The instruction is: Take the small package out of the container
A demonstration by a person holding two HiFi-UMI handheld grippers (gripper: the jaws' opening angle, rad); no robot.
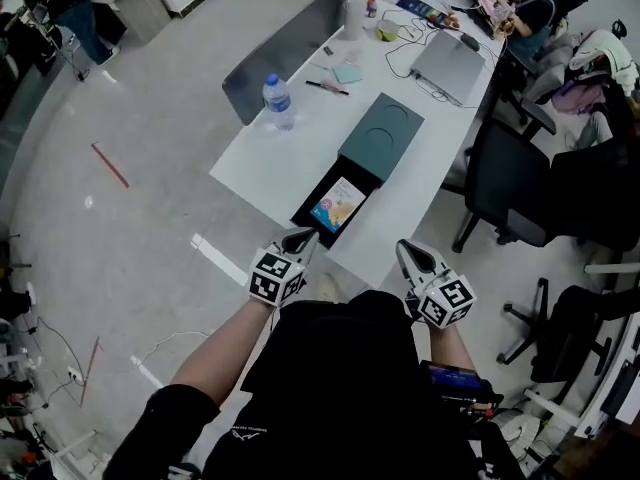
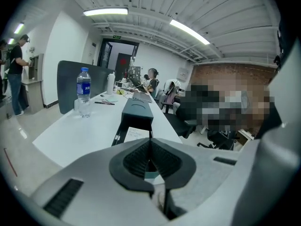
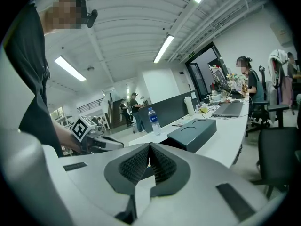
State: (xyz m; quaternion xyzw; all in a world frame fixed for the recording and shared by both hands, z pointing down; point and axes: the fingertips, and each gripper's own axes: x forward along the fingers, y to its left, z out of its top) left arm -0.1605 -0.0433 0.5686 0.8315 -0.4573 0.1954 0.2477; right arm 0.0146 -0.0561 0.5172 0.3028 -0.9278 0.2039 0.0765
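Observation:
A black open container (image 1: 312, 219) lies on the white table (image 1: 270, 163) near its front edge, and its dark green lid (image 1: 383, 128) lies just beyond it. Inside lies the small package (image 1: 338, 205), colourful on top. My left gripper (image 1: 299, 238) hovers shut and empty just short of the container's near left corner. My right gripper (image 1: 409, 253) is shut and empty off the table's front edge, to the right of the container. In the left gripper view the container (image 2: 123, 128) and package (image 2: 137, 134) lie straight ahead of the closed jaws. The right gripper view shows the lid (image 3: 193, 133) ahead.
A water bottle (image 1: 278, 101) stands on the table's left side. A pen (image 1: 326, 87), a laptop (image 1: 448, 65) and a white cup (image 1: 354, 14) lie farther back. Black office chairs (image 1: 505, 183) stand to the right of the table. A person (image 1: 531, 6) sits at the far end.

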